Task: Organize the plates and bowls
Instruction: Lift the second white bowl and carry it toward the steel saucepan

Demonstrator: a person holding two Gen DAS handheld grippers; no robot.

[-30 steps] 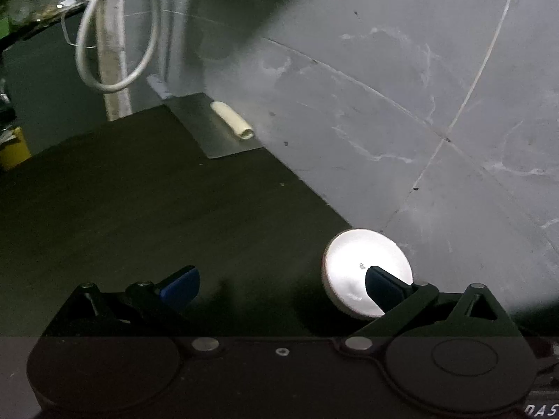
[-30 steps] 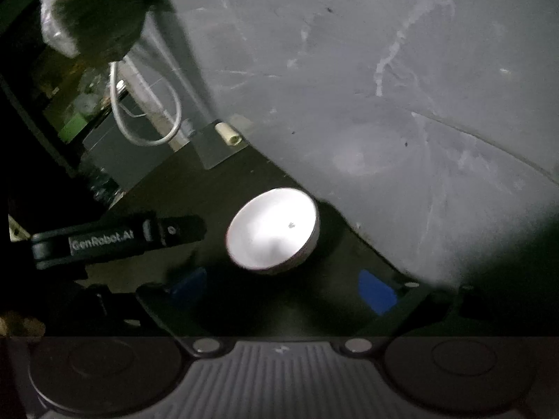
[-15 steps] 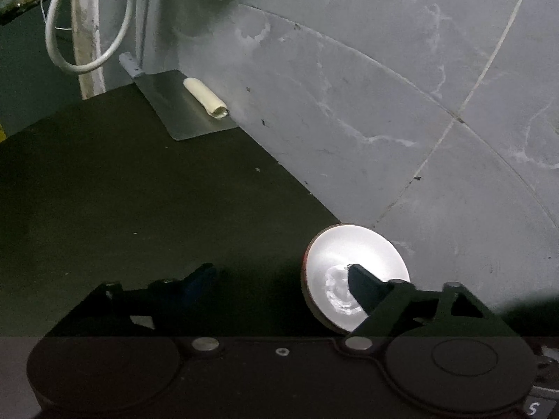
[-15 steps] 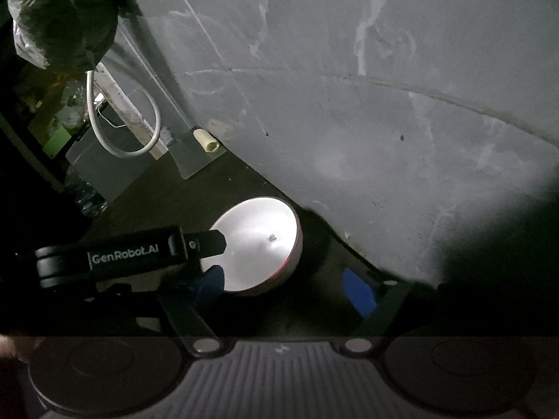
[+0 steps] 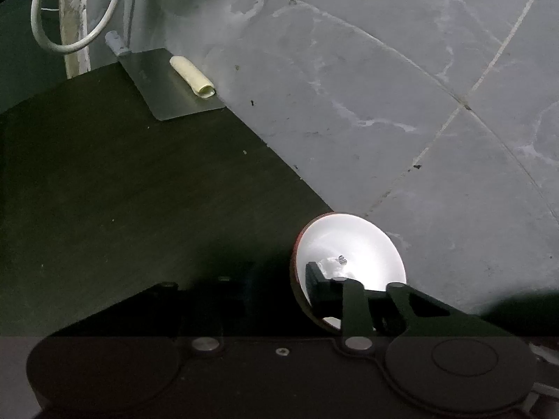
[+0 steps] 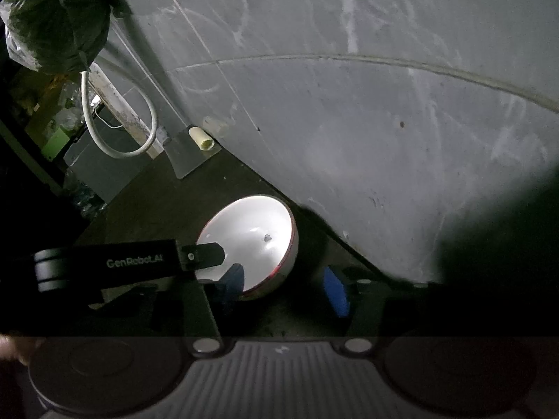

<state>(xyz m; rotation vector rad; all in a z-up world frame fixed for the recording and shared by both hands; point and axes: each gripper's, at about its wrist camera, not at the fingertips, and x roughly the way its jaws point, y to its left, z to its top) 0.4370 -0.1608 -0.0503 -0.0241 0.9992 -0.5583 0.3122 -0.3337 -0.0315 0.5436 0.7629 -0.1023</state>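
Both grippers' jaws stood wide a second ago and are closing now. In the left wrist view, lower right, the left gripper (image 5: 279, 279) has one finger inside the bowl (image 5: 353, 244) against its near wall; the other is lost in shadow. In the right wrist view the right gripper (image 6: 284, 286) straddles the bowl's (image 6: 255, 234) near rim at lower centre, which sat farther off before.

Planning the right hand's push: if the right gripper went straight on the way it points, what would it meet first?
Most likely the bowl: the right gripper, its fingers closing, straddles the near rim, one finger inside. Past the bowl is the grey tiled wall. Depth is unclear.
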